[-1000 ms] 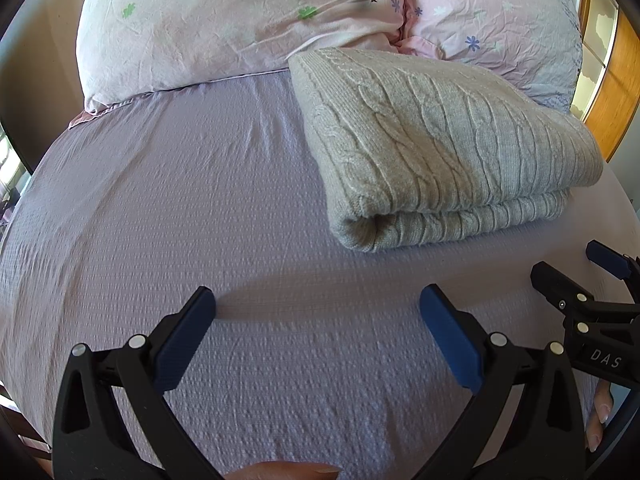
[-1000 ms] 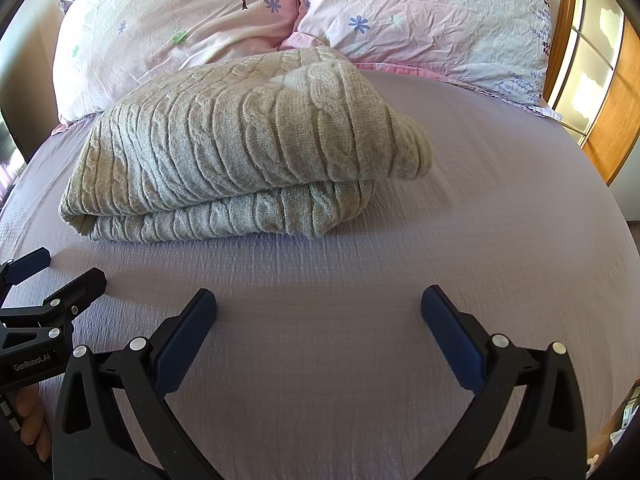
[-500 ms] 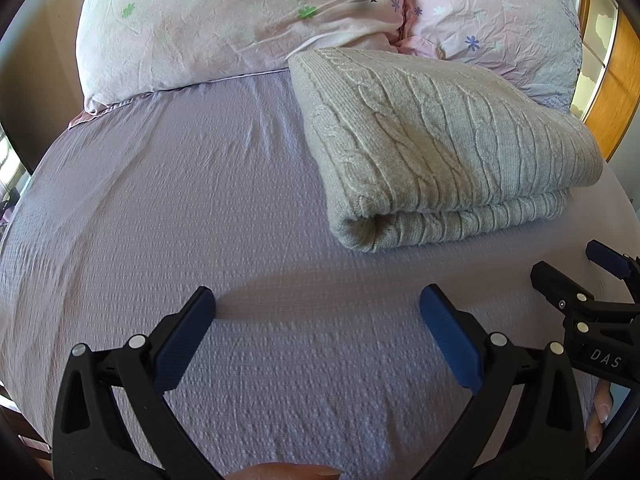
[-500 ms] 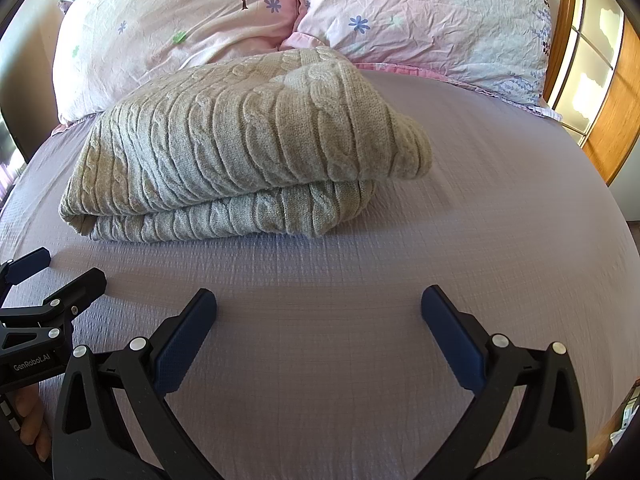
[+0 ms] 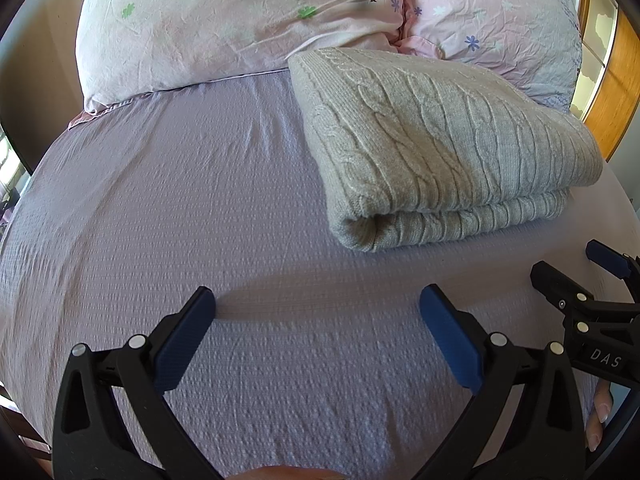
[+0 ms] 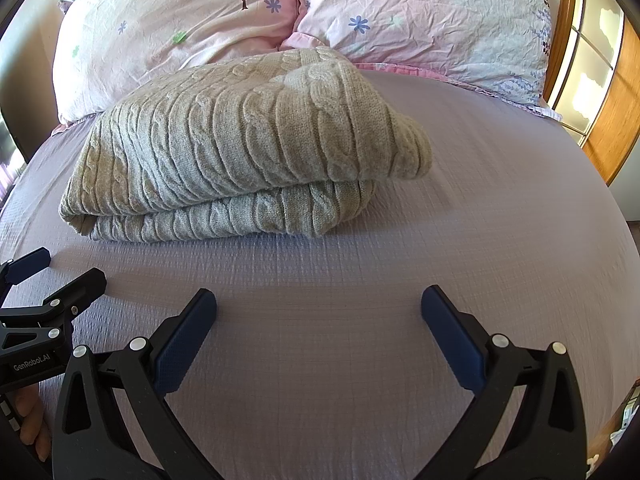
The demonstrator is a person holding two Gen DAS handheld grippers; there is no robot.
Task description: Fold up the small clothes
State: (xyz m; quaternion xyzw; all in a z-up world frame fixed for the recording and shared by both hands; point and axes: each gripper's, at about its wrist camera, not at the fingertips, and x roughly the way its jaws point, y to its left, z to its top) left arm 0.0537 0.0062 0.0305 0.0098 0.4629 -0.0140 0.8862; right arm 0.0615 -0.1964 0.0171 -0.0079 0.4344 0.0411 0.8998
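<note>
A grey cable-knit sweater (image 5: 436,148) lies folded into a thick rectangle on the lilac bed sheet (image 5: 180,208), near the pillows. It also shows in the right wrist view (image 6: 248,148), with two layers visible at its front edge. My left gripper (image 5: 318,300) is open and empty, above the sheet in front of and left of the sweater. My right gripper (image 6: 319,300) is open and empty, above the sheet in front of the sweater. Each gripper shows at the edge of the other's view: the right one (image 5: 568,268), the left one (image 6: 60,268).
Two pink flowered pillows (image 5: 240,20) (image 6: 432,16) lie at the head of the bed behind the sweater. A wooden window frame (image 6: 616,100) stands at the far right. The sheet (image 6: 500,208) stretches around the sweater on both sides.
</note>
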